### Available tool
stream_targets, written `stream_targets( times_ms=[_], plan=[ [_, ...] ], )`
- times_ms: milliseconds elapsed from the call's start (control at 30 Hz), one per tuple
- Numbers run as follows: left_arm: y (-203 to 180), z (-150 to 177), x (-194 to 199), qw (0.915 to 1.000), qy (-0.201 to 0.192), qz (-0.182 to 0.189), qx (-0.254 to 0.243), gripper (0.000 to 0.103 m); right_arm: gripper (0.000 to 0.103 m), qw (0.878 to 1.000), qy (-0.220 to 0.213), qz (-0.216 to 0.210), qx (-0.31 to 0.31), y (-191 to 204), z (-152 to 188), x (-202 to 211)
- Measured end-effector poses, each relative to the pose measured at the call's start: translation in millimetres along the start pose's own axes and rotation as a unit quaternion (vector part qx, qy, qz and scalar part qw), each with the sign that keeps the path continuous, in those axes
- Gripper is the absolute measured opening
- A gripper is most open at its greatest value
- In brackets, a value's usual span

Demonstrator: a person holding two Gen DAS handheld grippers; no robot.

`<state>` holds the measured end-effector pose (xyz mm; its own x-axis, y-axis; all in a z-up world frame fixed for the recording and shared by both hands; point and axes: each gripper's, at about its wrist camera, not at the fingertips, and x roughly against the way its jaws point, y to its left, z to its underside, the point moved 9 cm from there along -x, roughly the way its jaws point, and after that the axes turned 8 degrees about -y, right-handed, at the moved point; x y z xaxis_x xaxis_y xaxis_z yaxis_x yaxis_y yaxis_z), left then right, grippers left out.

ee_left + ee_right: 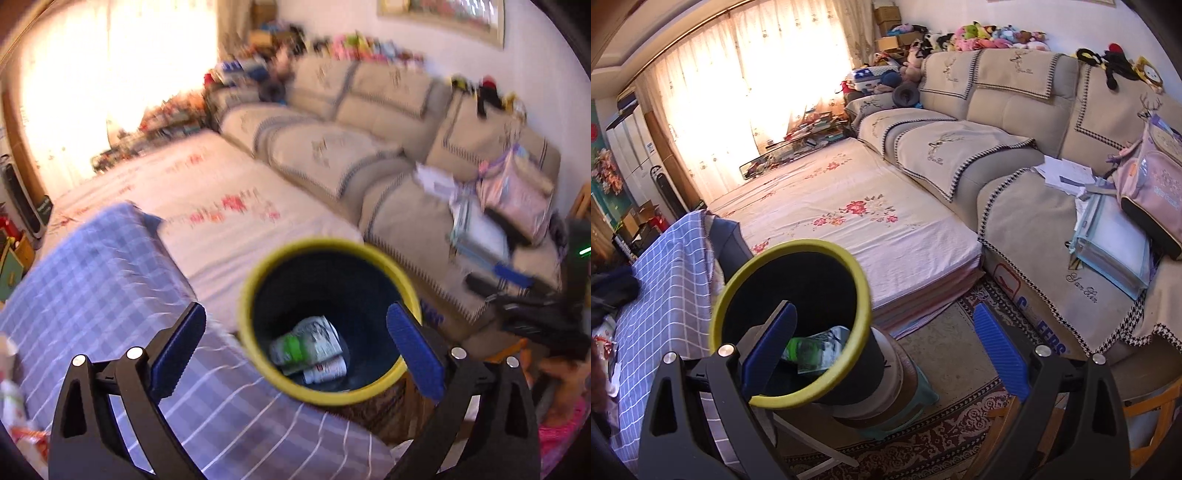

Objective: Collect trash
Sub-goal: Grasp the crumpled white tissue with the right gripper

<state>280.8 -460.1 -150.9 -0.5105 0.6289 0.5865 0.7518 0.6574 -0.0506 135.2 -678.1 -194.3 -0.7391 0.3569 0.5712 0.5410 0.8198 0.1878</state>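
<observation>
Beige sofa (1008, 122) w/ embroidered covers, right half of frame. Plush toys (990, 37) along its top edge, upper centre. Pink backpack (1152, 184) and papers (1067, 171) on seat, right. Floral mattress (849, 218), centre. Blue checked cloth (665, 266), lower left. Patterned rug (945, 443), bottom.

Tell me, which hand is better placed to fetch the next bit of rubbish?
Probably the left. Both sets of jaws stand open and empty, and the bin already holds crumpled wrappers. More litter-like packets show at the left edge, on the checked cloth, nearer the left gripper than the right gripper.
</observation>
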Motion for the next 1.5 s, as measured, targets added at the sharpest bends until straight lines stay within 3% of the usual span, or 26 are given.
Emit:
stream_targets(
  times_ms=[100,233,367,533,700,867,1100,1233,1500],
  plan=[
    [41,-9,57,0.9976,-0.052,-0.032,0.031,0.098,0.092,1.000,0.002,-0.013,0.015,21,0,1],
    [117,0,133,0.9857,-0.108,-0.093,0.090,0.098,0.092,0.999,0.005,-0.032,0.042,55,2,3],
    [206,30,205,0.9590,-0.150,-0.205,0.127,0.098,0.092,0.996,0.009,-0.056,0.075,101,8,6],
    [303,85,269,0.9175,-0.173,-0.296,0.201,0.098,0.092,0.986,0.020,-0.099,0.130,177,20,10],
    [368,144,307,0.8793,-0.180,-0.365,0.247,0.098,0.092,0.968,0.040,-0.166,0.184,262,44,20],
    [401,189,322,0.8521,-0.183,-0.407,0.274,0.098,0.092,0.941,0.057,-0.235,0.236,346,77,43],
    [417,209,324,0.8429,-0.177,-0.428,0.274,0.098,0.092,0.905,0.067,-0.333,0.255,415,113,93],
    [409,202,315,0.8501,-0.173,-0.419,0.268,0.098,0.091,0.880,0.075,-0.359,0.302,437,146,122],
    [396,193,305,0.8590,-0.167,-0.415,0.248,0.098,0.076,0.859,0.086,-0.370,0.344,451,176,143]
  ],
)
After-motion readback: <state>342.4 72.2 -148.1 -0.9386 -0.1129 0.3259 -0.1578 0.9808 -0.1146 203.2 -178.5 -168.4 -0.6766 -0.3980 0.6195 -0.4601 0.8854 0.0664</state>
